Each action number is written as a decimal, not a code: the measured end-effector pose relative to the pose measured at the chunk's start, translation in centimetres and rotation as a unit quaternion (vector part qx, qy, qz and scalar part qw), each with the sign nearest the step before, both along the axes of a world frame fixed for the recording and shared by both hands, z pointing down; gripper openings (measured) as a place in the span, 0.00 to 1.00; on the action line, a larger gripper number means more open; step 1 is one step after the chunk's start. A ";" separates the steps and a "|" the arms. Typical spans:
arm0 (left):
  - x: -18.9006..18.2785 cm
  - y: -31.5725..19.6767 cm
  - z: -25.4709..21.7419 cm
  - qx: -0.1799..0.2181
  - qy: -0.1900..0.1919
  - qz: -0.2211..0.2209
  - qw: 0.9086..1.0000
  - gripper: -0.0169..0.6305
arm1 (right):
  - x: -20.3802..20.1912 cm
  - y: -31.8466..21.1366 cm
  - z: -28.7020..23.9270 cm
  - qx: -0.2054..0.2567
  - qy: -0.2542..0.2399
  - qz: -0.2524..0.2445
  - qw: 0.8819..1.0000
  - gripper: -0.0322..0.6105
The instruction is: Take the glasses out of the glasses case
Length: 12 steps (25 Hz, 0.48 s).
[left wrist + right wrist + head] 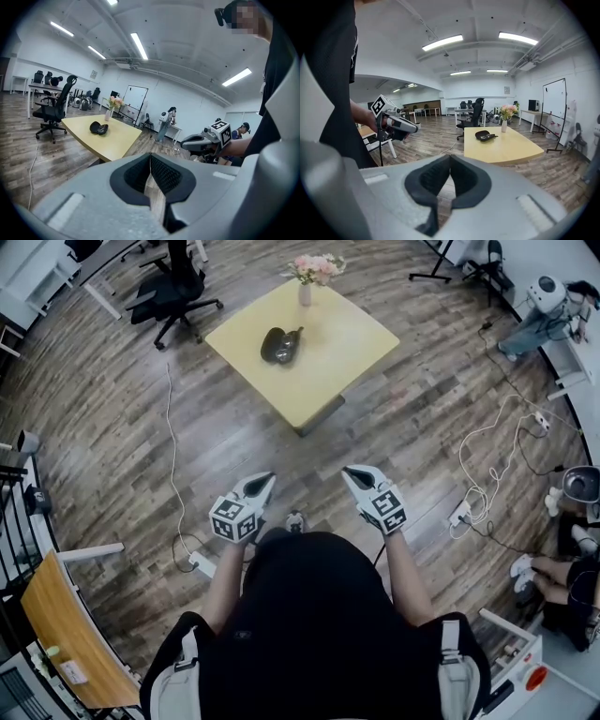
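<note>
A dark glasses case [279,343] lies on the square yellow table [347,343] across the room, far ahead of me. It also shows small as the case [99,128] and the case [483,135]; it seems to lie open, and I cannot make out glasses apart from it. My left gripper [268,477] and right gripper [347,470] are held side by side at waist height over the wood floor, well short of the table. Both are shut with nothing between the pads, as seen at the left gripper [150,157] and the right gripper [450,158].
A vase of pink flowers [307,277] stands at the table's far edge. A black office chair [173,292] is to its left. Cables and a power strip [464,512] lie on the floor at right, near a seated person [562,582]. A wooden desk [70,634] is behind left.
</note>
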<state>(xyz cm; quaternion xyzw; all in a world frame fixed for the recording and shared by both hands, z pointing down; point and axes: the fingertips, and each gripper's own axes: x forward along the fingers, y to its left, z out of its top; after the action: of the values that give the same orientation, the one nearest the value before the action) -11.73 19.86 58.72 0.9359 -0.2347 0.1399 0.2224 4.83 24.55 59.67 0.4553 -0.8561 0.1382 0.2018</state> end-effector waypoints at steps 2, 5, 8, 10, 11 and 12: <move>-0.7 -0.7 0.2 -0.002 -0.001 0.004 1.000 0.05 | -0.6 -0.7 0.1 0.000 0.002 0.004 1.000 0.05; -1.4 -1.6 0.3 -0.002 0.000 0.012 1.000 0.05 | -1.1 -1.7 0.3 0.000 0.002 0.014 1.000 0.05; -2.3 -2.8 0.5 -0.002 -0.001 0.018 1.000 0.05 | -1.8 -2.7 0.5 0.000 0.005 0.022 1.000 0.05; -3.1 -3.5 0.5 -0.001 -0.001 0.020 1.000 0.05 | -2.6 -3.2 0.4 0.002 0.007 0.025 1.000 0.05; -3.5 -3.8 0.5 -0.001 0.000 0.021 1.000 0.05 | -3.0 -3.3 0.4 0.002 0.007 0.026 1.000 0.05; -3.9 -4.0 0.5 -0.001 0.000 0.021 1.000 0.05 | -3.4 -3.5 0.4 0.003 0.007 0.027 1.000 0.05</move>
<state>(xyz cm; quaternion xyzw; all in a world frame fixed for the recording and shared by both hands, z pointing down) -15.59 15.83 59.18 0.9405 -0.2149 0.1442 0.2201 1.44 21.04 60.04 0.4797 -0.8424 0.1379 0.2032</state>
